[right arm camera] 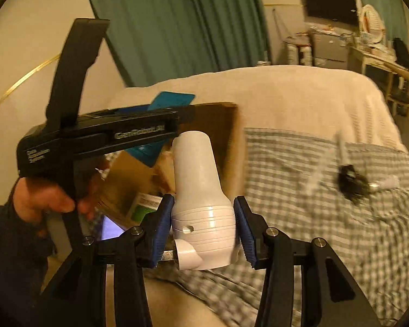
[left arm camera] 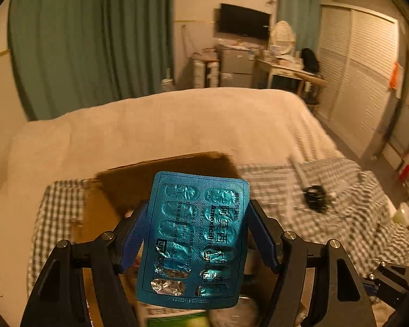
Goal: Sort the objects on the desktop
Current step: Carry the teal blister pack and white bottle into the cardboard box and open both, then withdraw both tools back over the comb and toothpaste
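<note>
Blue blister pack (left arm camera: 193,237) above cardboard box (left arm camera: 161,179) rim

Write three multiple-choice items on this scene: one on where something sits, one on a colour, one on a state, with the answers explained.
1. Where does the black brush lie?
A. On the checked cloth
B. Inside the cardboard box
C. In the right gripper

2. What colour is the blister pack?
A. Red
B. Blue
C. White

3. What is the left gripper doing?
A. Hanging empty
B. Gripping the blister pack
C. Gripping the white plastic piece

Answers: 1 A, it lies on the checks, right of the box. 2 B, its foil is blue. 3 B, the pack stands between its blue pads.
</note>
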Demonstrator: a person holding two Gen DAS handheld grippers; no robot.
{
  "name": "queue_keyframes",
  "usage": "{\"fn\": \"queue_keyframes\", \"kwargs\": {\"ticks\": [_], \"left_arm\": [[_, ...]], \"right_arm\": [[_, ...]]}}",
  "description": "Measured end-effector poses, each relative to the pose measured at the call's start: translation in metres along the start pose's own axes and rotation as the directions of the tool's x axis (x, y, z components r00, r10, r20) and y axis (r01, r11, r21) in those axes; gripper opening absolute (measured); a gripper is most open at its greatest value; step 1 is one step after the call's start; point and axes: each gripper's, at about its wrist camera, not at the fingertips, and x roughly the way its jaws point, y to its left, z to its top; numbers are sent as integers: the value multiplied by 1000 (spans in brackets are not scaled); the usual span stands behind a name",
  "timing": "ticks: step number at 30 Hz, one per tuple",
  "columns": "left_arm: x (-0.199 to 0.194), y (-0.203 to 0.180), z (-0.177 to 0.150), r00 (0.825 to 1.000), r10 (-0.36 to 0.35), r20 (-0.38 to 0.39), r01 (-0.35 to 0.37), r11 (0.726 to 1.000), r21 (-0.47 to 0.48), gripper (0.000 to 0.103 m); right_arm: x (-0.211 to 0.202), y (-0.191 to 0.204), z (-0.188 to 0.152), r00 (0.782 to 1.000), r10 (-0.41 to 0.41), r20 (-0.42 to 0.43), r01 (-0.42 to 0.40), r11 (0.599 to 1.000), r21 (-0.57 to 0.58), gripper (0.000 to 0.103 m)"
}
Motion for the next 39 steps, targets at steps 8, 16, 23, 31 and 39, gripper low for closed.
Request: {"fn": "queue_keyframes", "kwargs": {"ticks": [8,16,23,31,39], "left_arm": [[33,31,-16,992,109,-60,-111,993,-33,88],[26,2,-21,990,140,-35,-139,990,19,98],[0,-69,-18,1000,14,-15,-14,1000,8,101],[-6,-169,-22,998,-63,-26,64,996,66,102],[40,-218,-46,997,-50,-55,53,997,58,102]], "right_arm": [[54,14,8,998,4,-55,-5,1000,-11,55],[17,-16,0,998,10,60,-9,1000,-22,78],[-47,-97,-16,981,-165,103,156,984,85,78],[-138,-178,-46,928,-352,120,321,921,221,78],[-161,-222,-69,910,-402,102,365,894,260,78]]}}
